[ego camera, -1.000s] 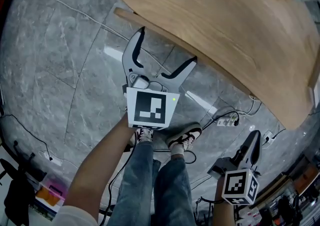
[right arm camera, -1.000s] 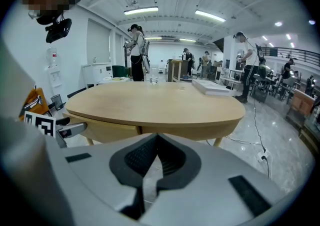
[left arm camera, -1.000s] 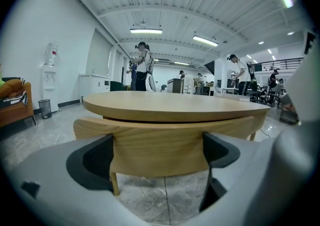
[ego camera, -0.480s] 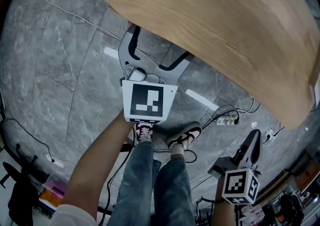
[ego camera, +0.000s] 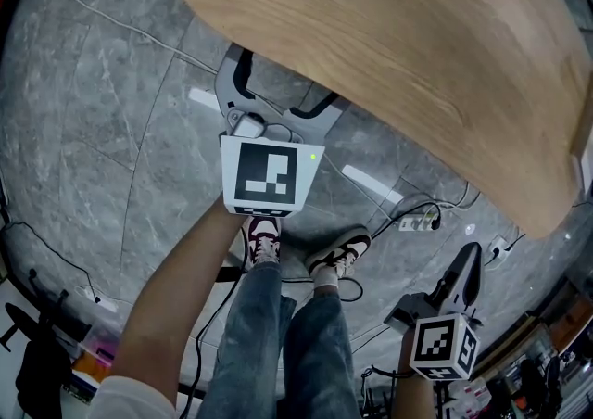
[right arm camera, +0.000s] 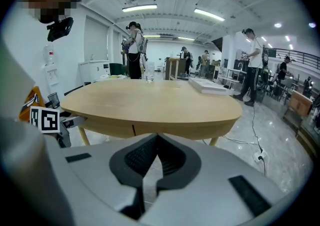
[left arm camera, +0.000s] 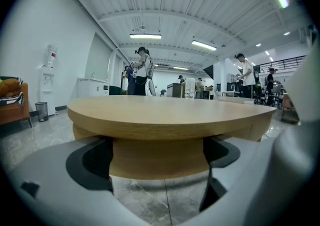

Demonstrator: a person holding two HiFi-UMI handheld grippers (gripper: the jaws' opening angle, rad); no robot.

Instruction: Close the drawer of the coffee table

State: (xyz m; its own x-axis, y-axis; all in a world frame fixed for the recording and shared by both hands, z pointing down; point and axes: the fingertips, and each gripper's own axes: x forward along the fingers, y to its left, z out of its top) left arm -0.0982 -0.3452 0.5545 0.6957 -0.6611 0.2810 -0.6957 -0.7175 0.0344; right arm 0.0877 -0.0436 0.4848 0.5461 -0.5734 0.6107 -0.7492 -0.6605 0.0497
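Observation:
The oval wooden coffee table top (ego camera: 389,46) fills the upper head view. My left gripper (ego camera: 276,91) reaches under its near edge with its jaws spread wide, and the fingertips are hidden below the top. In the left gripper view the light wood drawer front (left arm camera: 157,155) sits just under the table top (left arm camera: 170,112), framed between the open jaws of that gripper (left arm camera: 160,190). Whether the jaws touch it I cannot tell. My right gripper (ego camera: 471,264) hangs low at the right, shut and empty, well away from the table; the right gripper view shows it (right arm camera: 156,160) with its pads together.
A power strip with cables (ego camera: 419,221) lies on the grey stone floor beside the person's shoes (ego camera: 338,255). A white flat object (right arm camera: 210,86) and a glass (right arm camera: 149,74) stand on the table's far side. People stand in the background, and an orange sofa (left arm camera: 12,102) is at the left.
My left gripper has pushed forward under the table edge. The wooden drawer strip that jutted out from the table is now out of sight below the top. The right gripper has stayed put.

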